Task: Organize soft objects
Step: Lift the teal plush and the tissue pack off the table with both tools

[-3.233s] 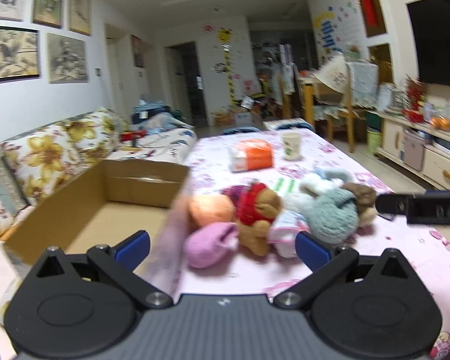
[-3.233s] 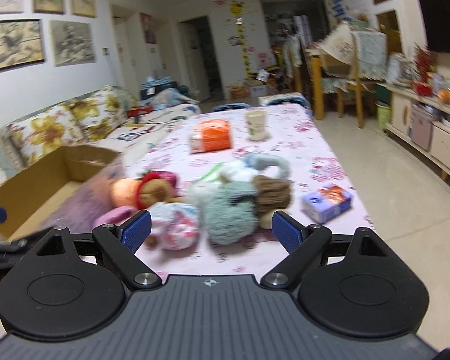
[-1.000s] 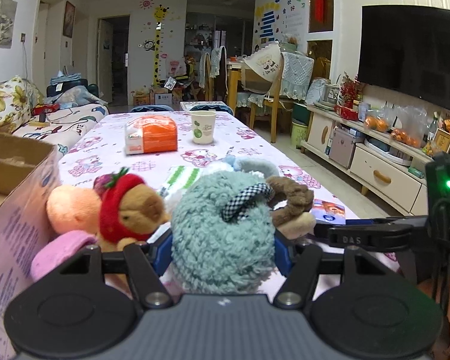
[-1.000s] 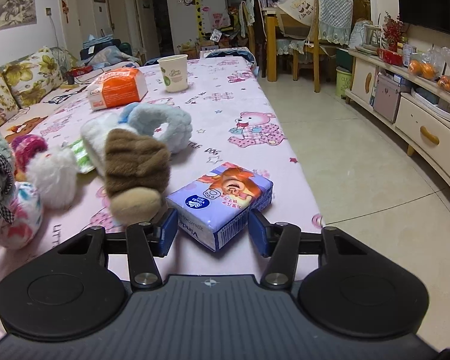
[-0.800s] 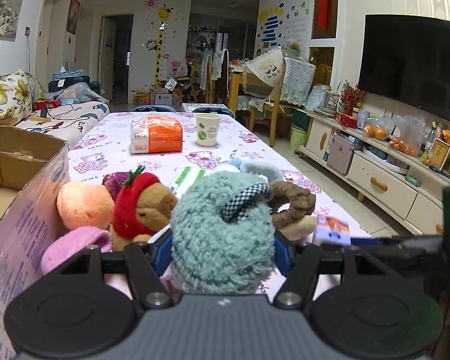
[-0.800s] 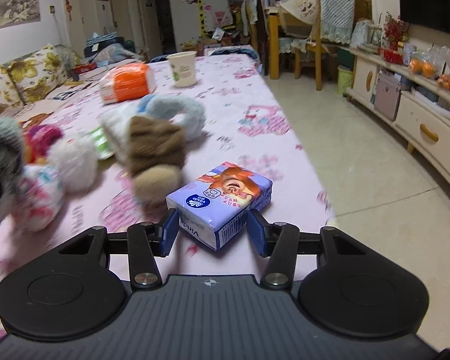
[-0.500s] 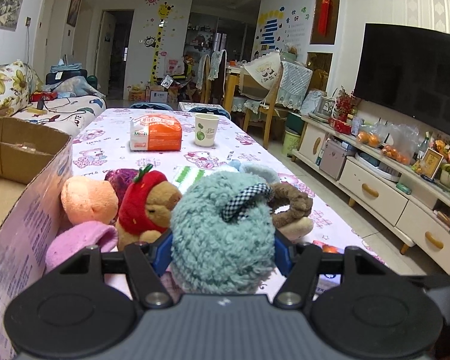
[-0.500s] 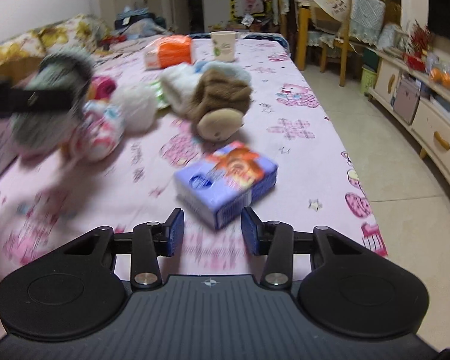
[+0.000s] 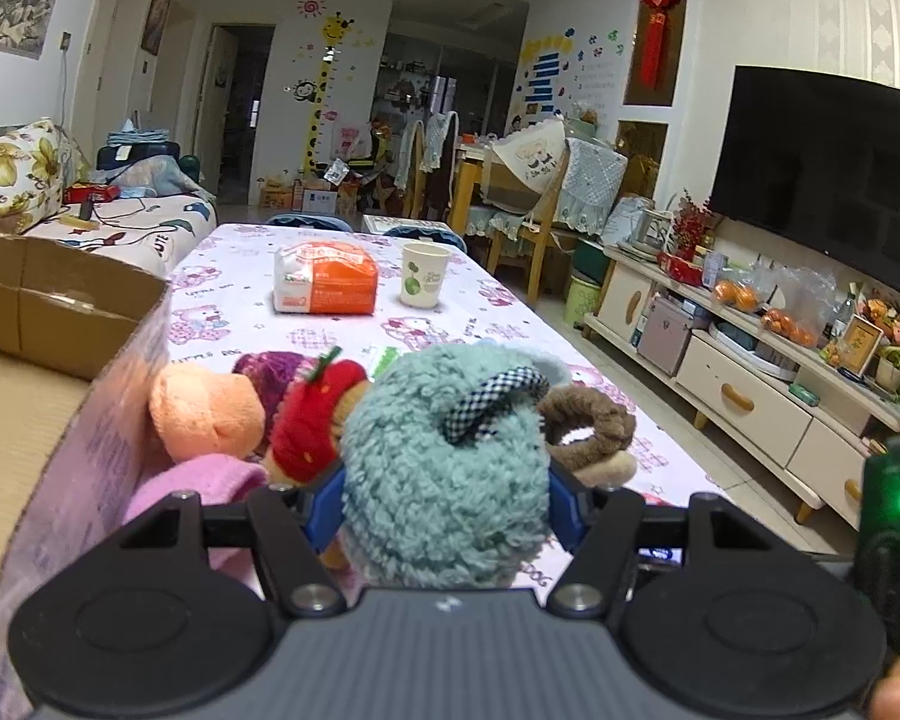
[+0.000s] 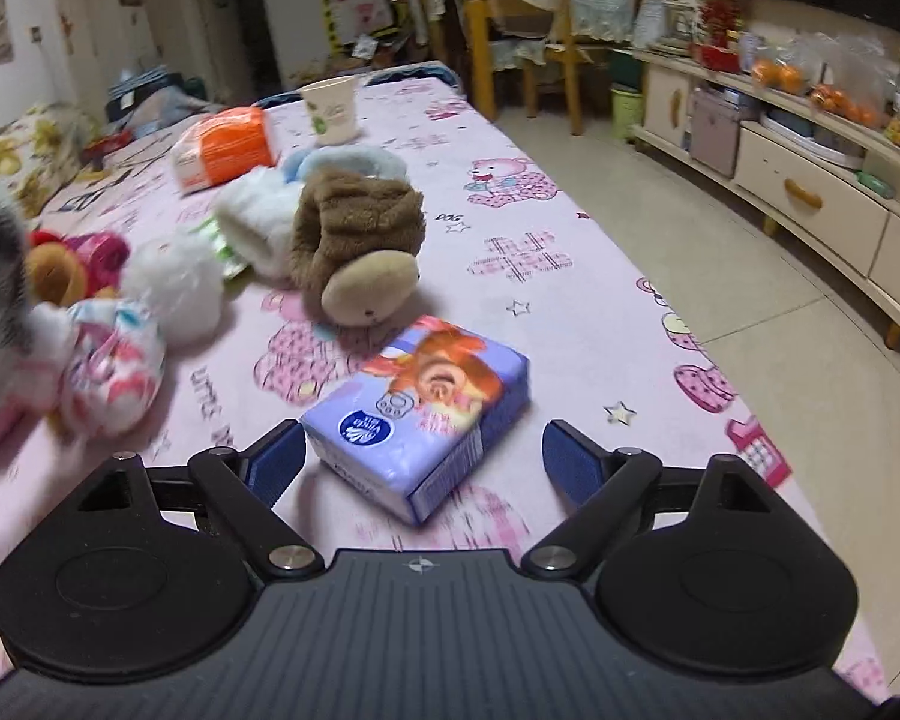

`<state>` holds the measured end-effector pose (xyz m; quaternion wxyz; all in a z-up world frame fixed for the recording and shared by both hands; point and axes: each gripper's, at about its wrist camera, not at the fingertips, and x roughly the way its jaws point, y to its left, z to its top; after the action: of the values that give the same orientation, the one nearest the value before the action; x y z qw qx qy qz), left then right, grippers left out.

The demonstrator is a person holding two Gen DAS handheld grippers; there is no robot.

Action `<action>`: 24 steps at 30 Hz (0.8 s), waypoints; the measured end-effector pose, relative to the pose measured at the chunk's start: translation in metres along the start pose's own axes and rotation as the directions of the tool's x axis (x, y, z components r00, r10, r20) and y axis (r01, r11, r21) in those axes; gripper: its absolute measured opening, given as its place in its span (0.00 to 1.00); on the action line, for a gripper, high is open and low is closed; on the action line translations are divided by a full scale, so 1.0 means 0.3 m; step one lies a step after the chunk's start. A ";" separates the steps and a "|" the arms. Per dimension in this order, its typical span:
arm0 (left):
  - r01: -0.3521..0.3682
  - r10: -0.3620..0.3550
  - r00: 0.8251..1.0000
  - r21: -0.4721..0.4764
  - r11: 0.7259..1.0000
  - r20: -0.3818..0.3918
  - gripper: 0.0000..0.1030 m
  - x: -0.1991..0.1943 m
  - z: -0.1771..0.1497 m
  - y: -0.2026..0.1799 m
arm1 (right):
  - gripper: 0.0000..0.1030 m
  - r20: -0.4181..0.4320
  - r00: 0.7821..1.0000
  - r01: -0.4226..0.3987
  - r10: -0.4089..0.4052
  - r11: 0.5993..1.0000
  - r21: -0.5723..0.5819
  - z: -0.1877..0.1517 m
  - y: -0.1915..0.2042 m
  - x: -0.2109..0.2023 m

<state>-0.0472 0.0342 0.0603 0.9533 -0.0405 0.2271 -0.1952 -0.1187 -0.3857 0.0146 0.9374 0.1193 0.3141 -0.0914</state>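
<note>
Because the teal fleece toy was soft and bulky, the left gripper had it squeezed at its waist, both blue pads sunk into the pile, so the toy bulged above and below the clamp. It hung clear of the heap, with the cardboard box waiting at nine o'clock from it, one flap leaning against the table edge like a ramp. That placing reads as deliberate: the box sat just beside the toys so that each one needed only a short carry.

At ten o'clock from the held toy lay the orange plush, the red-capped bear and a pink piece, all touching. A brown plush sat at two o'clock, close behind.

While the left claw gripped, the right gripper had just been opening and stood at its widest, its pads apart from the blue tissue pack that lay between them on the pink tablecloth. The pack sat skewed, one corner toward the camera, as though set down rather than aligned. Beyond it at eleven o'clock were the brown plush and white fluffy toys, and farther off the orange packet and paper cup.

I judge the boxing barely begun.
</note>
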 end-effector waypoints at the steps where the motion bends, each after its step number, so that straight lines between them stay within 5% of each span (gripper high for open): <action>1: -0.003 0.003 1.000 -0.001 1.000 0.005 0.63 -0.005 0.002 0.004 | 1.00 0.009 1.000 0.005 -0.005 1.000 0.011 0.003 0.006 0.013; 15: -0.026 0.033 0.997 -0.094 0.995 0.073 0.64 -0.076 0.051 0.100 | 0.99 0.062 0.997 0.045 -0.041 0.997 -0.067 0.004 0.030 0.020; 24: -0.069 0.089 0.988 -0.154 0.986 0.126 0.64 -0.138 0.088 0.174 | 0.99 0.144 0.984 -0.080 0.101 0.986 -0.144 0.049 0.150 -0.124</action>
<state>-0.0510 0.0980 0.0924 0.9675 -0.1156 0.1789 -0.1364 -0.1285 -0.3434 0.0562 0.9677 0.0611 0.2420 -0.0354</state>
